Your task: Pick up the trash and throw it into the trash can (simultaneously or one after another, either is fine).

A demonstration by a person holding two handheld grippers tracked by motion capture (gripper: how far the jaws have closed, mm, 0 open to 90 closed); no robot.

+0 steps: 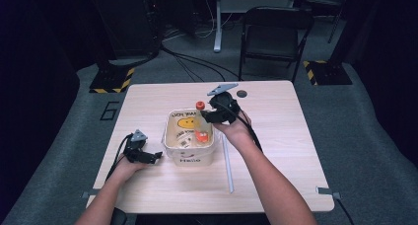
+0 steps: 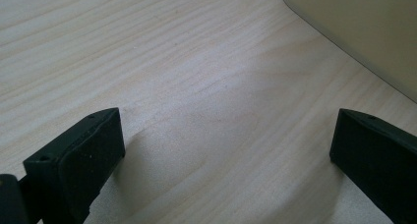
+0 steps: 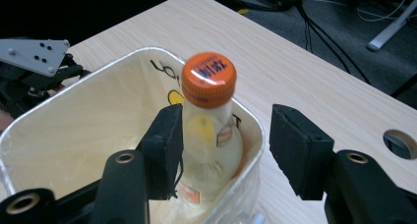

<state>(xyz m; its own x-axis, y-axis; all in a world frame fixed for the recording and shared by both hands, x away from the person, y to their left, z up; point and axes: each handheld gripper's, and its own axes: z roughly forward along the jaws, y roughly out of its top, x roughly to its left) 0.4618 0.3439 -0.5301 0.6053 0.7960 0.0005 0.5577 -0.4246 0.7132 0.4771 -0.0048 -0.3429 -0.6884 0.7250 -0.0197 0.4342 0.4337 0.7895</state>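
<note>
Two black jaws of the right gripper (image 3: 221, 150) stood spread around a clear plastic bottle with an orange cap (image 3: 210, 130); one pad seemed just to graze it, the other stood apart. That bottle leaned inside the cream fabric basket (image 3: 74, 130) on the pale wooden bench (image 1: 276, 136). Beside the basket, the left gripper (image 2: 226, 150) hovered, jaws spread over bare wood.

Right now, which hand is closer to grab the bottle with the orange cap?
The right gripper: its open jaws straddle the bottle in the basket. The left gripper rests open on the table beside it.
</note>
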